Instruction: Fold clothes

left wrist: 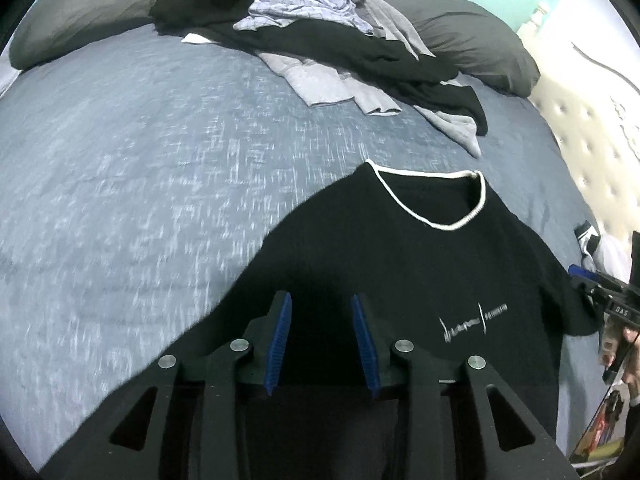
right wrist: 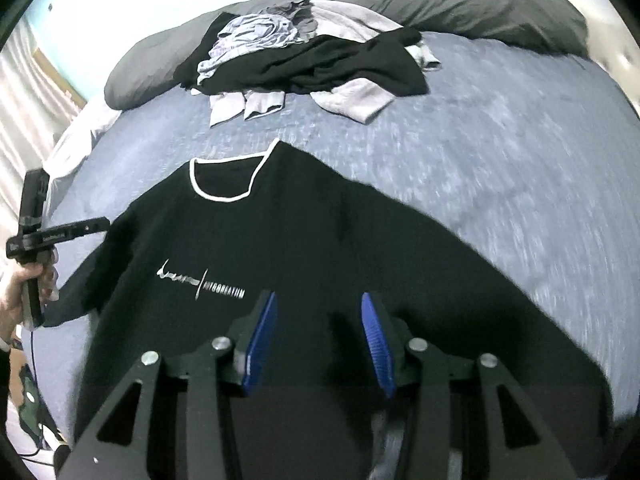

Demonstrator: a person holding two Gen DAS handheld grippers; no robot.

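T-shirt (left wrist: 400, 264) lies flat; left claw (left wrist: 322, 304) and right claw (right wrist: 318, 304) gape empty above.

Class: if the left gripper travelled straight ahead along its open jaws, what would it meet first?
Most likely the black T-shirt spread on the bed; the left gripper points across its chest towards the collar, though height above it is unclear.

Both grippers open, nothing gripped.
L gripper (left wrist: 322, 336): blue pads (left wrist: 278, 344) apart, pointing 12 o'clock. R gripper (right wrist: 318, 340): pads (right wrist: 260, 344) apart, same heading. L hand (right wrist: 18, 292) wraps its handle, at 9 o'clock in R view.
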